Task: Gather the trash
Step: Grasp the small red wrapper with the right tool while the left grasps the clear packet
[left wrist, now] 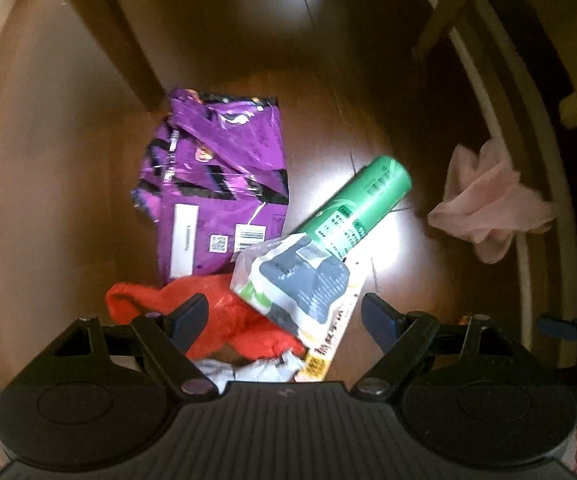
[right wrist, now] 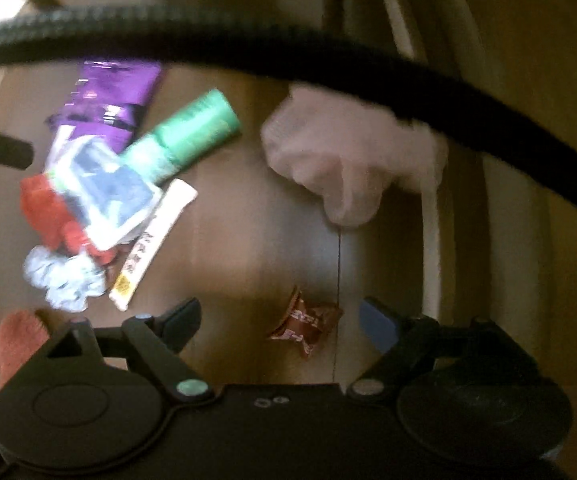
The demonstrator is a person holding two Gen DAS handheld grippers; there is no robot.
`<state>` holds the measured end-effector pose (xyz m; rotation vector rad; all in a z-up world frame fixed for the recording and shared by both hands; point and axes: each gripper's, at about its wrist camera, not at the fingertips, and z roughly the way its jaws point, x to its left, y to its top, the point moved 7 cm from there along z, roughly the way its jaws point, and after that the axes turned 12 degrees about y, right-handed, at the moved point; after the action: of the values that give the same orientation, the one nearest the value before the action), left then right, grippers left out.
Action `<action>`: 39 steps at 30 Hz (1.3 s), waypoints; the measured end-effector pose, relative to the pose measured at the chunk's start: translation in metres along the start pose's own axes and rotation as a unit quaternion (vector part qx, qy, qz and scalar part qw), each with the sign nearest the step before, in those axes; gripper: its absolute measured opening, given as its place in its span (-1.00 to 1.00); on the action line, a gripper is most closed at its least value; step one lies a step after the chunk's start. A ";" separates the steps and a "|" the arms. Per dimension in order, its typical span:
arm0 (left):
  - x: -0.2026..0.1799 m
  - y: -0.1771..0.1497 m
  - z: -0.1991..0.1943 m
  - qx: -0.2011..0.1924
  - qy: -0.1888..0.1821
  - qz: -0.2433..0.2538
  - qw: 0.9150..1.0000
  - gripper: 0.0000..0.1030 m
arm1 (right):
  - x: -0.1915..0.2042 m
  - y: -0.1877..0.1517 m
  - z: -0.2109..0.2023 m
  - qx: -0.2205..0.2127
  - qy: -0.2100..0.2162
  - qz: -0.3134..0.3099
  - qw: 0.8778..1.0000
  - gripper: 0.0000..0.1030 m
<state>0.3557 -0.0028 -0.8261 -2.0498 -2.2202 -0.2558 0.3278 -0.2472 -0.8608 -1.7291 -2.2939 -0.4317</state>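
Trash lies on a wooden floor. In the left wrist view: a purple bag (left wrist: 216,184), a green can (left wrist: 362,200), a grey-white packet (left wrist: 300,280), a red plastic bag (left wrist: 232,320), a white-yellow wrapper (left wrist: 328,348) and a pink tissue (left wrist: 488,200). My left gripper (left wrist: 284,320) is open above the red bag and packet. In the right wrist view my right gripper (right wrist: 280,322) is open, with a brown candy wrapper (right wrist: 306,322) between its fingers on the floor. The same pile shows at left: the can (right wrist: 192,132), the packet (right wrist: 104,196), crumpled white paper (right wrist: 62,280), and the pink tissue (right wrist: 340,160).
Wooden chair legs (left wrist: 128,48) stand behind the purple bag, another (left wrist: 444,12) at the upper right. A black corrugated cable (right wrist: 328,60) crosses the right wrist view. An orange-pink cloth (right wrist: 18,344) lies at lower left. A white curved strip (right wrist: 432,240) runs along the right.
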 end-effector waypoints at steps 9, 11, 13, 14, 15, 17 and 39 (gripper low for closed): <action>-0.010 0.009 0.055 0.004 0.005 0.033 0.999 0.61 | -0.029 -0.020 0.060 0.013 0.008 0.117 0.993 0.54; -0.013 0.009 0.061 0.004 0.002 0.042 0.999 0.54 | -0.038 -0.022 0.069 0.015 0.006 0.141 0.990 0.51; -0.016 0.011 0.065 0.004 -0.002 0.049 0.999 0.33 | -0.042 -0.022 0.074 0.017 0.005 0.165 0.986 0.46; -0.017 0.011 0.066 0.005 -0.002 0.052 0.999 0.22 | -0.044 -0.022 0.076 0.017 0.006 0.175 0.984 0.41; -0.017 0.011 0.068 0.006 -0.003 0.053 0.999 0.16 | -0.046 -0.022 0.078 0.018 0.008 0.182 0.983 0.39; -0.017 0.012 0.070 0.008 -0.006 0.049 0.999 0.07 | -0.046 -0.022 0.081 0.021 0.009 0.187 0.982 0.22; 0.001 -0.001 -0.022 0.010 -0.029 0.002 1.000 -0.64 | -0.005 -0.018 -0.012 0.010 -0.001 0.090 0.996 -0.38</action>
<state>0.3534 -0.0057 -0.8043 -2.0775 -2.2419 -0.1757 0.3121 -0.2610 -0.8530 -1.9059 -2.1109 -0.3693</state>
